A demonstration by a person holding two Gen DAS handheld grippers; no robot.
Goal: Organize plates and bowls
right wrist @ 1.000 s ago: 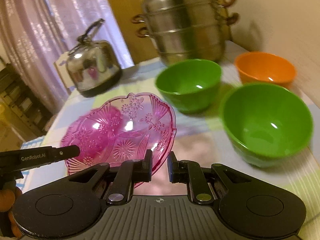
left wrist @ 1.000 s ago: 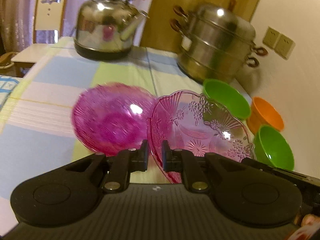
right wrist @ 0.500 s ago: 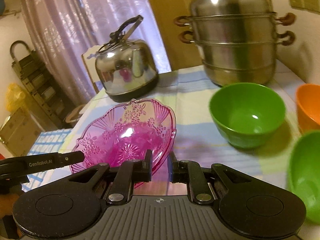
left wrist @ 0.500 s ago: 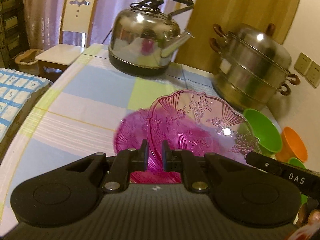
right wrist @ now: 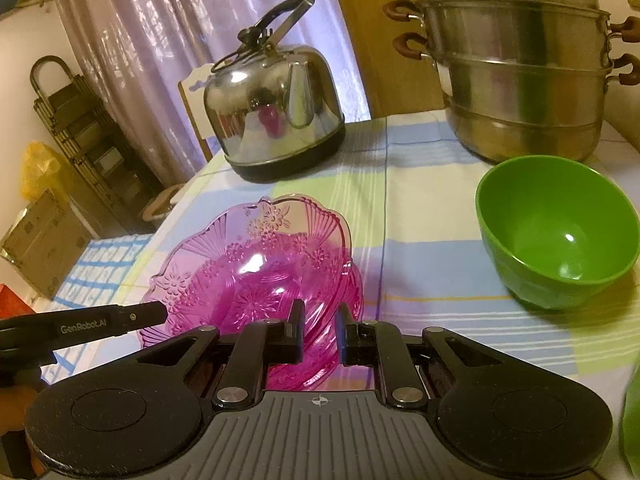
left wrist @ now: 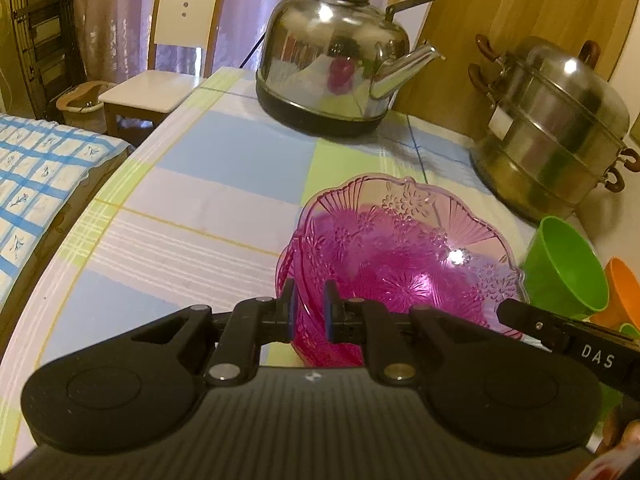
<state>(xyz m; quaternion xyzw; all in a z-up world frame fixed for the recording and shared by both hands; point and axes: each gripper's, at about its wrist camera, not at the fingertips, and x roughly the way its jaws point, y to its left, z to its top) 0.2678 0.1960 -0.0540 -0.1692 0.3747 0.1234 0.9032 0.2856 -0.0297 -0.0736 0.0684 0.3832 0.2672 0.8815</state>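
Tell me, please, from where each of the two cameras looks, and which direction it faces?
Left wrist: sits behind the left gripper, faces the kettle across the table; own fingers straddle the pink dish rim.
Right wrist: sits behind the right gripper, faces the kettle and steamer; fingers straddle the same dish.
Shared: dish, kettle, steamer, green bowl.
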